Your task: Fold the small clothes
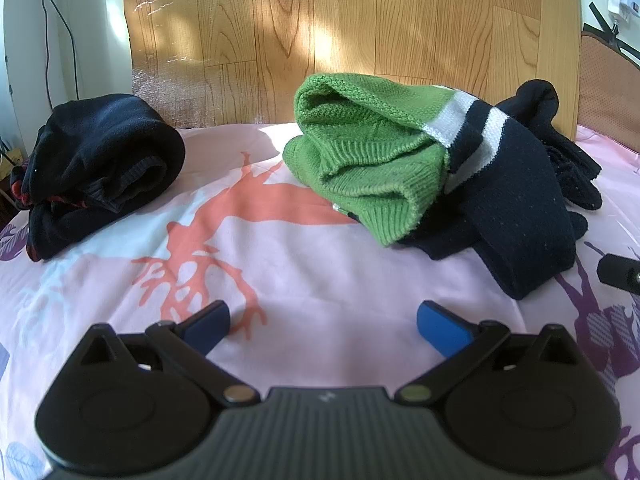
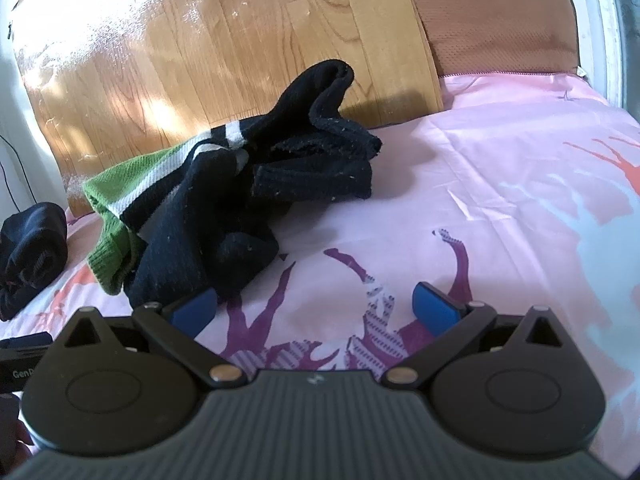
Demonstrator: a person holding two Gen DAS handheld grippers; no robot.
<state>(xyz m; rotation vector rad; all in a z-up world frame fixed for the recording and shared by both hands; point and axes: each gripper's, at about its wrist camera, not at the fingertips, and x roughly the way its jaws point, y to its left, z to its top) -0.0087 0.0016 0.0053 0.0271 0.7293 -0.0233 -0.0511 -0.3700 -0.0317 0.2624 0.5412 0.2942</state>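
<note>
Blue-padded fingers point(image 1: 442, 326) of the left gripper point(image 1: 323, 326) stand wide apart with nothing between them but bare pink bedsheet point(image 1: 320, 272) and the tail of its coral branch print, so this tool holds nothing and looks poised rather than engaged. Ahead of those fingers and a little to their right lies the crumpled knit sweater point(image 1: 372, 160), its green ribbed part bunched toward the fingers, its white-striped navy sleeve point(image 1: 520, 216) trailing down to the right of the right finger; it sits heaped and unspread, which suggests folding on it has not begun. Farther off, ahead and well to the left of the left finger, a dark garment point(image 1: 100, 164) rests as a compact bundle set apart from the heap, probably parked there as a finished piece, though I cannot tell how neatly it is folded. The right gripper point(image 2: 316, 308) is likewise spread wide and empty over the purple print; its left finger point(image 2: 194, 312) lies just beside the sweater's navy edge, seemingly touching it, and the rest of the heap rises ahead and to the left. Beyond the clothes, a wooden headboard point(image 2: 240, 40) closes the scene, with a brown cushion point(image 2: 492, 24) ahead and right of the fingers. Both tools seem placed on opposite flanks of the sweater to take two edges and spread it flat.
</note>
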